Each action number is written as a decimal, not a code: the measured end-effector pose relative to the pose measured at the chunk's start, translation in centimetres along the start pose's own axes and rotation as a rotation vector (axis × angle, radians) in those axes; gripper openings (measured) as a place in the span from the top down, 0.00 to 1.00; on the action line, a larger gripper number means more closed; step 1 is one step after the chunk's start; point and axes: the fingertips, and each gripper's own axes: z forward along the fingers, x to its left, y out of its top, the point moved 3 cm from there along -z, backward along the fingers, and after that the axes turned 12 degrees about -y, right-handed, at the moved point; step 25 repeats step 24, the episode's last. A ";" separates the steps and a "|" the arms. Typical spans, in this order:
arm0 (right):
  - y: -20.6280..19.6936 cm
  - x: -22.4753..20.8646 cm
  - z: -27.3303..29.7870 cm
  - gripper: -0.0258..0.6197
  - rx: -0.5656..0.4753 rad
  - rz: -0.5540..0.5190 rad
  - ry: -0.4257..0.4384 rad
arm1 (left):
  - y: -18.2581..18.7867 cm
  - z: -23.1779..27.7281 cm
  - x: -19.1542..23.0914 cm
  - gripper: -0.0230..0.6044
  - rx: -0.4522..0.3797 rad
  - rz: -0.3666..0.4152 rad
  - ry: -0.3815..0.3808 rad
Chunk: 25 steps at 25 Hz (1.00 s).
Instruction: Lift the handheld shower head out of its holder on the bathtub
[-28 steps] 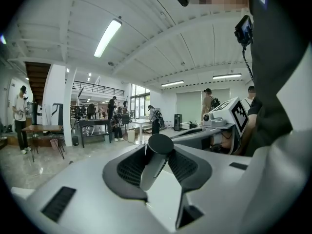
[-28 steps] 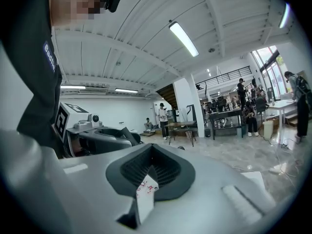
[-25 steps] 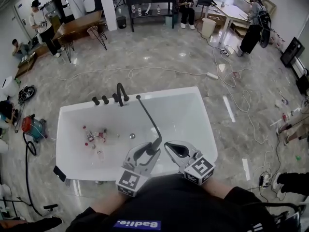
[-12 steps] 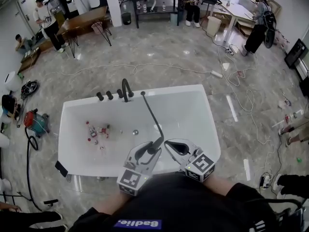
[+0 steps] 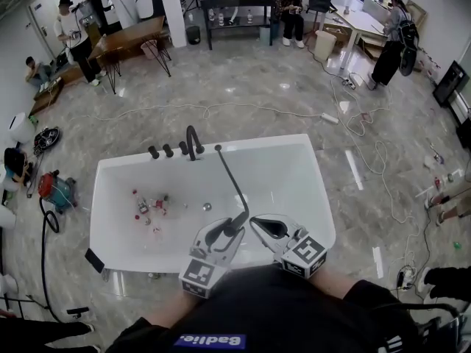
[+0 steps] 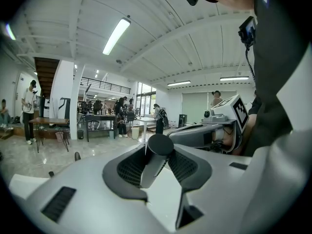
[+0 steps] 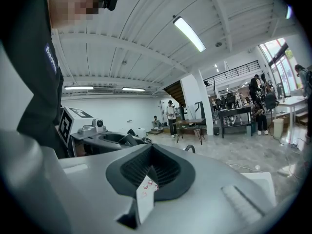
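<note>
- Head view: the white bathtub (image 5: 321,197) sits on a marble floor. A black faucet (image 5: 193,140) and three knobs (image 5: 168,151) stand on its far rim.
- The left hand-held gripper (image 5: 234,229) is clamped on the lower end of the handheld shower head (image 5: 240,210). The shower head is held over the near half of the tub.
- A thin black hose (image 5: 227,171) runs from the shower head back to the far rim, just right of the faucet.
- The right hand-held gripper (image 5: 259,223) hangs just beside the left one, apart from the shower head.
- Small red and white items (image 5: 147,204) lie on the tub floor, left of the drain (image 5: 207,207).
- Left gripper view: a dark cylinder with a round end stands between the ribbed pads, and both pads press on it.
- Right gripper view: the jaw tips meet with nothing between them. A narrow slit behind the tips shows the tub floor.
</note>
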 end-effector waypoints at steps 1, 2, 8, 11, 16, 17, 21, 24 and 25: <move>0.1 -0.1 -0.1 0.96 -0.003 0.000 -0.001 | 0.0 0.1 0.0 0.74 0.002 0.001 0.000; 0.1 -0.3 -0.2 0.96 -0.006 0.000 -0.004 | 0.0 0.3 -0.2 0.74 0.003 0.000 -0.003; 0.1 -0.8 -0.4 0.96 -0.017 0.001 -0.014 | 0.2 0.7 -0.2 0.74 -0.010 0.013 -0.009; 0.2 -0.8 -0.5 0.96 -0.022 -0.001 -0.016 | 0.4 0.8 -0.4 0.74 -0.013 0.016 -0.014; 0.7 -0.6 -0.5 0.96 -0.029 -0.004 -0.021 | 0.7 0.5 -0.3 0.74 -0.003 0.025 -0.015; 0.8 -0.5 -0.6 0.96 -0.029 -0.004 -0.021 | 0.8 0.5 -0.4 0.74 -0.010 0.022 -0.018; 0.6 -0.3 -0.7 0.96 -0.028 -0.007 -0.017 | 0.5 0.4 -0.5 0.74 -0.012 0.019 -0.015; 0.5 -0.1 -0.6 0.96 -0.027 -0.005 -0.017 | 0.4 0.2 -0.4 0.74 -0.010 0.024 -0.011; 0.5 -0.1 -0.6 0.96 -0.027 -0.005 -0.017 | 0.4 0.2 -0.4 0.74 -0.010 0.024 -0.011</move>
